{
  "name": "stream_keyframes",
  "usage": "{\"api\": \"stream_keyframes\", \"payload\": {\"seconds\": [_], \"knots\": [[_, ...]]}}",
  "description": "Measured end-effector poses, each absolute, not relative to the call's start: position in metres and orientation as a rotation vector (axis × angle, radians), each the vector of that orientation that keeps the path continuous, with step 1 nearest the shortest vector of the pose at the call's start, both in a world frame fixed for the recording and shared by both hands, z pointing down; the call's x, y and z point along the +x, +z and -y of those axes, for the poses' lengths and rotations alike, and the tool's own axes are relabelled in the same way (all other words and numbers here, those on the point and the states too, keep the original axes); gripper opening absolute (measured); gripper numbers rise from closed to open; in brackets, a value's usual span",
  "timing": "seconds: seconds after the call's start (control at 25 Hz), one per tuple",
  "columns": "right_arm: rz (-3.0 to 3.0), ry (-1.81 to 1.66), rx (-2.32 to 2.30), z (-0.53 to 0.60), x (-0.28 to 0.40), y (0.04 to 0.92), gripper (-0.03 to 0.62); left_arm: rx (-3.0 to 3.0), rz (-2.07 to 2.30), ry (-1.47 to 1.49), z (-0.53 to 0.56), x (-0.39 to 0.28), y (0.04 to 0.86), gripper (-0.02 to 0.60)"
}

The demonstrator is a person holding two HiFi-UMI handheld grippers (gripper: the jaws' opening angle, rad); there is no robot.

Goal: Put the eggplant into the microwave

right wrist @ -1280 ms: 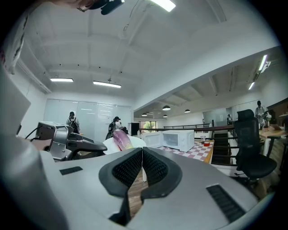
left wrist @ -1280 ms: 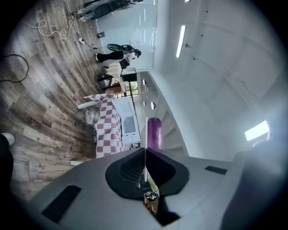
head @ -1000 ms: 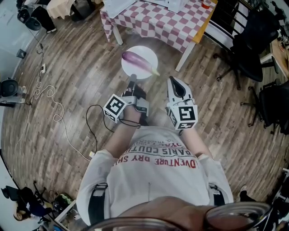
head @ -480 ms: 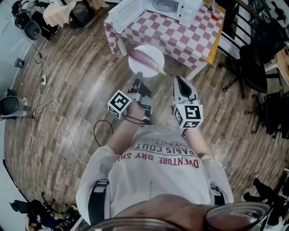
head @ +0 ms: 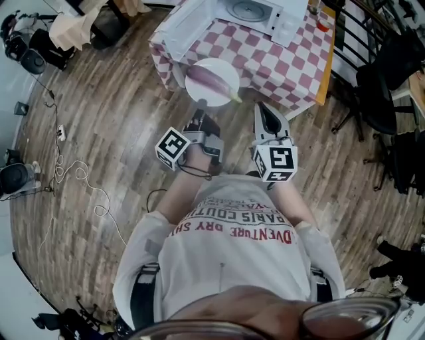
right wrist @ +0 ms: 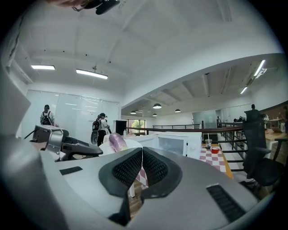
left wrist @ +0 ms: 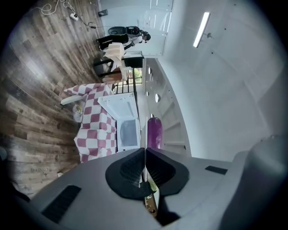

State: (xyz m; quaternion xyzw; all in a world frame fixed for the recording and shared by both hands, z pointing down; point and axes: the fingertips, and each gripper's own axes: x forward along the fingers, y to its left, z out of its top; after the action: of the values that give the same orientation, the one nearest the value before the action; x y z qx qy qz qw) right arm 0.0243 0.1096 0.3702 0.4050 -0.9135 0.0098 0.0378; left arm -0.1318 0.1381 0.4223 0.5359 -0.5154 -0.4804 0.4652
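Left gripper (head: 198, 111) closest in, fingers pinching the rim of one white plate (head: 201, 93), with one eggplant (head: 214, 80) lying across it. Right gripper (head: 260, 107) alongside, fingers pressed together, empty. Beyond them, the checkered surface (head: 265, 56) carries one microwave (head: 255, 12), door swung open.

Both grippers held out level in front of the chest, side by side at the plate.
The left gripper (head: 200, 114) is rolled onto its side, its jaws clamped on the near rim of the plate (head: 207, 95). The right gripper (head: 261, 109) sits upright just right of the plate and apart from it, jaws pressed together with apparently nothing between them. The left forearm (head: 176, 198) and right forearm (head: 292, 206) reach forward from the torso toward the plate.
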Motion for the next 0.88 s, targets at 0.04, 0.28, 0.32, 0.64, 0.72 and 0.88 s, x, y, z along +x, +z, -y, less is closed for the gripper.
{"api": "stream_keyframes", "payload": {"seconds": [0.04, 0.28, 0.32, 0.64, 0.72, 0.88], "knots": [[2.796, 0.029, 1.239, -0.104, 0.02, 0.373, 0.026, 1.307, 1.264, -1.178, -0.133, -0.136, 0.426, 0.029], [2.784, 0.081, 1.218, -0.057, 0.003, 0.391, 0.026, 1.272, 1.276, -1.157, -0.095, -0.149, 0.446, 0.029], [2.788, 0.089, 1.212, -0.047, 0.0, 0.394, 0.026, 1.267, 1.279, -1.155, -0.087, -0.151, 0.449, 0.029], [2.823, 0.109, 1.142, 0.07, -0.024, 0.4, 0.026, 1.235, 1.358, -1.181, 0.012, -0.179, 0.454, 0.029], [2.835, 0.096, 1.123, 0.103, -0.027, 0.395, 0.026, 1.242, 1.371, -1.196, 0.044, -0.181, 0.448, 0.029], [2.842, 0.036, 1.093, 0.164, -0.028, 0.394, 0.026, 1.227, 1.377, -1.209, 0.102, -0.174, 0.45, 0.029]]}}
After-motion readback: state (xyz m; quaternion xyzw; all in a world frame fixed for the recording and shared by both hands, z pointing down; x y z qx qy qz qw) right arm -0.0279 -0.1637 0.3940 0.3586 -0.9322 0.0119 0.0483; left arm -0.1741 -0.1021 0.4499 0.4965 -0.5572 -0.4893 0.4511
